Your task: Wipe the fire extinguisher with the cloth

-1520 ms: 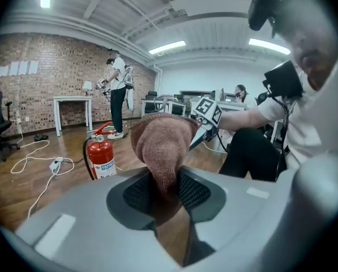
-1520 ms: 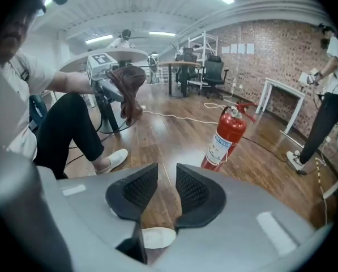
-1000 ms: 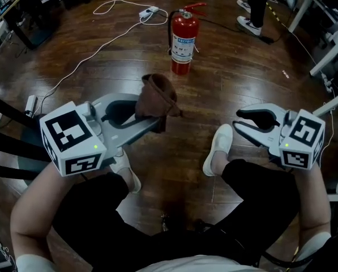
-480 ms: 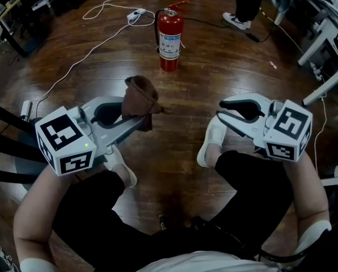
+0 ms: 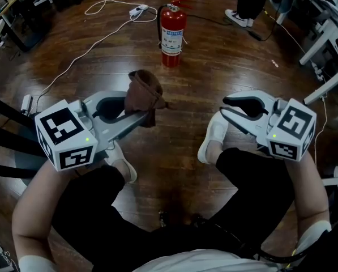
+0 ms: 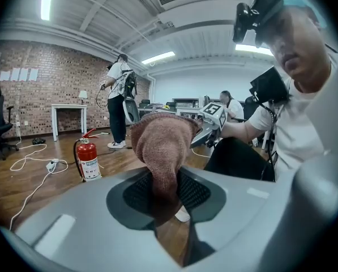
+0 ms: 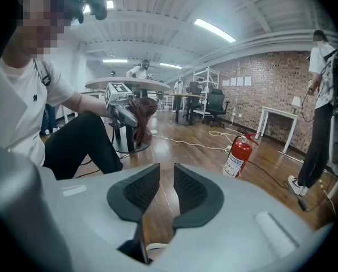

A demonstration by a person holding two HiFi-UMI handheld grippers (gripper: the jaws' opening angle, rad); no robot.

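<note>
A red fire extinguisher (image 5: 172, 35) stands upright on the wooden floor ahead of me; it also shows at the left of the left gripper view (image 6: 88, 160) and to the right in the right gripper view (image 7: 236, 157). My left gripper (image 5: 136, 107) is shut on a brown cloth (image 5: 144, 89), which bunches up above its jaws (image 6: 160, 146). It is held in the air well short of the extinguisher. My right gripper (image 5: 226, 107) hovers over my right foot with a narrow gap between its jaws and nothing in them (image 7: 167, 188).
White cables and a power strip (image 5: 138, 12) lie on the floor left of the extinguisher. Another person's feet (image 5: 236, 18) stand behind it to the right. Desk legs (image 5: 321, 38) are at the right edge and dark furniture (image 5: 4, 140) at the left. My shoes (image 5: 213, 137) rest on the floor.
The head view has shifted a little, so the extinguisher sits higher in it. Both grippers rose slightly; the left still holds the cloth and the right is unchanged.
</note>
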